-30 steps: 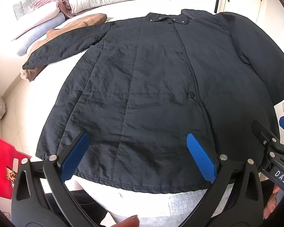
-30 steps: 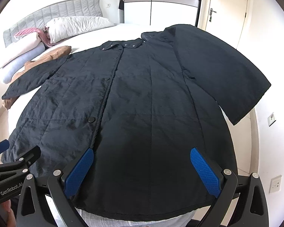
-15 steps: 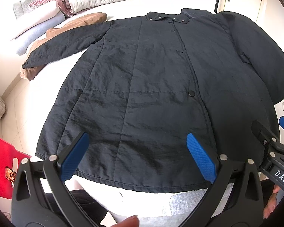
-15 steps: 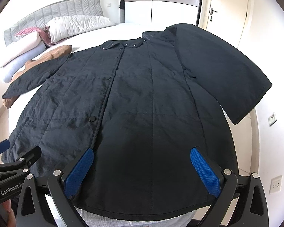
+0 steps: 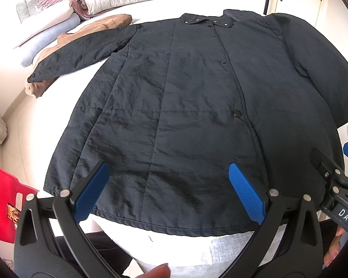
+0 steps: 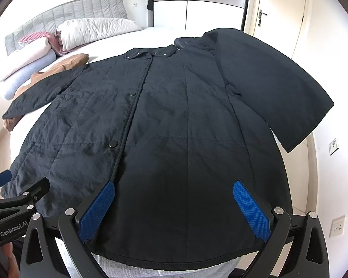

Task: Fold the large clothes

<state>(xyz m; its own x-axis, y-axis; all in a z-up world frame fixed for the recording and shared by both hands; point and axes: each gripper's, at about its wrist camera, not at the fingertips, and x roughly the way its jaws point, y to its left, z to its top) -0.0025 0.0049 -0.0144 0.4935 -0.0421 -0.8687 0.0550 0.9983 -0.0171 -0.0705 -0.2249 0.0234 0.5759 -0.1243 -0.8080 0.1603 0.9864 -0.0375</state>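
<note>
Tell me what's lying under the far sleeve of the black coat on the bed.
A brown garment lies under that sleeve of the black coat, showing above it and past the cuff. The part beneath the sleeve is covered, so its full shape cannot be seen.

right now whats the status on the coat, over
Left gripper and right gripper open, empty, above hem. Black coat flat on bed, buttoned, unfolded. Left sleeve overlaps brown garment.

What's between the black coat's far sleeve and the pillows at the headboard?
A brown garment lies there on the white bed, partly under the black coat's sleeve; clearest in the left wrist view.
</note>
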